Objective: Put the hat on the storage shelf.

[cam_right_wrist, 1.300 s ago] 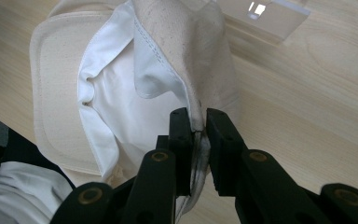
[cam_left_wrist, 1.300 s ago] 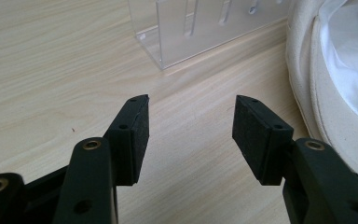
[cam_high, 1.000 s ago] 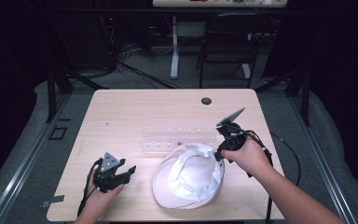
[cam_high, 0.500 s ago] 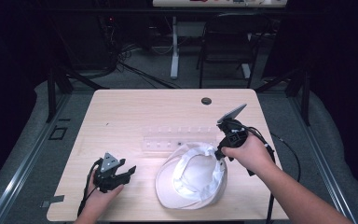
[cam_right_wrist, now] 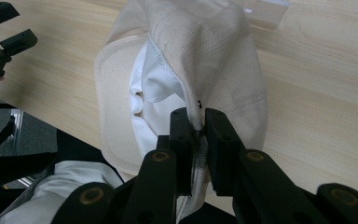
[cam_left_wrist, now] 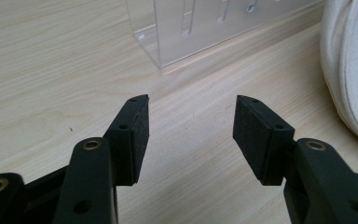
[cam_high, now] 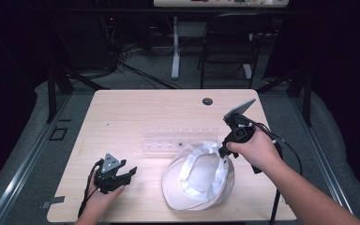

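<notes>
You have a cream cap (cam_high: 199, 176) at the lower middle of the high view; its lining (cam_right_wrist: 151, 100) is bright white, and fine stitching runs along the seam in the right gripper view. Both your grippers are black: the left gripper (cam_left_wrist: 190, 128) has brass-coloured rivets on its arms, and the right gripper (cam_right_wrist: 197, 123) has the same. A grey plate (cam_high: 238, 108) sits on top of the right one. The table (cam_high: 136, 112) is pale wood with faint grain lines. The rack (cam_left_wrist: 200, 23), upper middle in the left gripper view, is clear plastic. The floor (cam_high: 23, 154) around the table is grey.
</notes>
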Demonstrator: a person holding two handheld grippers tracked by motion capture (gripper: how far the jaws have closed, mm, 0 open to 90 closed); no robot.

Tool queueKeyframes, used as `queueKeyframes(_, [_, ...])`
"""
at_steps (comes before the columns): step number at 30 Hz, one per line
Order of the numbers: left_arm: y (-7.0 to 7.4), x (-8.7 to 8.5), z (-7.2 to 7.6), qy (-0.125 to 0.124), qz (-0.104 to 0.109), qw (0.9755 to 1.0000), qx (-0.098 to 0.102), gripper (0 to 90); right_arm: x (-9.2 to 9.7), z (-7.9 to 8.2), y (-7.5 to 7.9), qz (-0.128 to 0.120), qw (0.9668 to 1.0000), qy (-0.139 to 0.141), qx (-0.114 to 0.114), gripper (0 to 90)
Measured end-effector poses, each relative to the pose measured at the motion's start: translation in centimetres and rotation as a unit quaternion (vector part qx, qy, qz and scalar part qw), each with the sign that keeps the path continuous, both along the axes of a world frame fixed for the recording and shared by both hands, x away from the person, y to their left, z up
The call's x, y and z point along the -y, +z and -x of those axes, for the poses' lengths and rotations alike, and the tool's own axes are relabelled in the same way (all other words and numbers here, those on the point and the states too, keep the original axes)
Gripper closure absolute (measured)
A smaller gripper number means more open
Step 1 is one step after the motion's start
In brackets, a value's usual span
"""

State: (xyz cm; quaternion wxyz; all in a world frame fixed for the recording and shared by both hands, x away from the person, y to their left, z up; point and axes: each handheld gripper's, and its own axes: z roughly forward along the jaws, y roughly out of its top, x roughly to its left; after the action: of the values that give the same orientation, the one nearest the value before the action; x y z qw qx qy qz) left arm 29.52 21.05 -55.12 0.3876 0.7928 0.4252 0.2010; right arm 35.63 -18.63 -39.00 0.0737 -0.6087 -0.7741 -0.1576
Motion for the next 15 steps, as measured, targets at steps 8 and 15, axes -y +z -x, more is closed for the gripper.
queueKeyframes(8, [0.0,0.1,0.0,0.0,0.0,1.0,0.0,46.1,0.0,0.1,1.2,-0.004,1.0,0.002,-0.002,81.8])
queueKeyframes(15, [0.0,0.0,0.0,-0.002,-0.001,1.0,-0.003,46.2,0.0,0.3,2.7,-0.019,0.9998,-0.005,0.003,81.8])
